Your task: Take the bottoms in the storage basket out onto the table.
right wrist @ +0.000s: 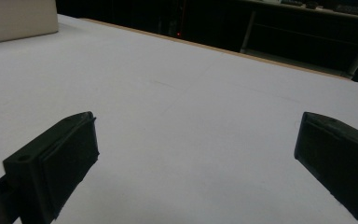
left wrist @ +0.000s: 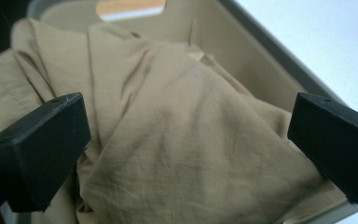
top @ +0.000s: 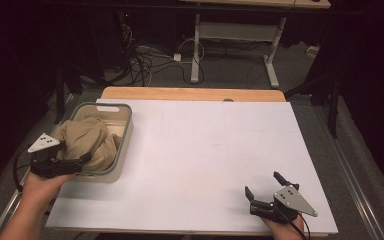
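A crumpled tan cloth (top: pixel 87 140) fills a beige bin (top: pixel 125 137) at the table's left side and bulges over its left rim. My left gripper (top: pixel 77 162) is at the bin's near end, pointing into it. In the left gripper view the cloth (left wrist: pixel 168 107) lies between and beyond the wide-apart jaws of that gripper (left wrist: pixel 189 144), which is open and holds nothing. My right gripper (top: pixel 262 184) rests open near the table's front edge at the right. In the right gripper view that gripper (right wrist: pixel 196 154) has only bare white table between its jaws.
The white table top (top: pixel 205 145) stretches between the bin and the right gripper, with a wooden strip (top: pixel 195 94) along its far edge. The bin's outer wall (right wrist: pixel 14 18) stands far off to the left in the right gripper view. Beyond the table are a desk frame and floor cables (top: pixel 145 62).
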A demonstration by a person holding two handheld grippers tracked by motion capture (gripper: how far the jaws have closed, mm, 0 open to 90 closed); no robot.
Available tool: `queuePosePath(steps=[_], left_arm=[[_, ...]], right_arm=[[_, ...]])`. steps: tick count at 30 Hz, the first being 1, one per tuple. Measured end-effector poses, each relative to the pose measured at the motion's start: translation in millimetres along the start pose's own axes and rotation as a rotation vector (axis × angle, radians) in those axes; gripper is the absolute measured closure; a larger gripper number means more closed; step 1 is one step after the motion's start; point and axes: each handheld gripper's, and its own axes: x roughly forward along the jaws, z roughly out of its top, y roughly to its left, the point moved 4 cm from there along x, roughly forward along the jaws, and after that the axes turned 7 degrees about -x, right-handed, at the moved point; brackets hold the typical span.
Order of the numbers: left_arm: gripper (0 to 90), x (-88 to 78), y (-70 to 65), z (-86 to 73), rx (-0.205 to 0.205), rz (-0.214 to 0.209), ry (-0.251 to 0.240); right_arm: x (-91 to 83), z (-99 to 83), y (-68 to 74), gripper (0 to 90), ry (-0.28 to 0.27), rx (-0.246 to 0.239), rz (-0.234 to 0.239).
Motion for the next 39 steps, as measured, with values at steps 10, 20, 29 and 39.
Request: queuePosePath(steps=[10, 20, 29, 39], left_arm=[[0.0, 19.6, -16.4, -8.2, 0.021, 0.021, 0.146], [0.0, 36.7, -14.8, -7.4, 0.008, 0.071, 0.378], [0.0, 54.7, -11.0, -2.6, -0.045, 0.102, 0.618], [0.0, 72.8, -0.6, 3.3, -0.102, 0.105, 0.824]], right_arm=[[-0.3, 0.0, 0.6, 0.4, 0.002, -0.004, -0.002], [-0.9, 0.0, 0.6, 0.4, -0.003, -0.005, 0.002], [-1.0, 0.1, 1.7, 0.4, -0.002, -0.007, 0.004], [-1.0, 0.3, 3.2, 0.4, -0.001, -0.015, 0.008]])
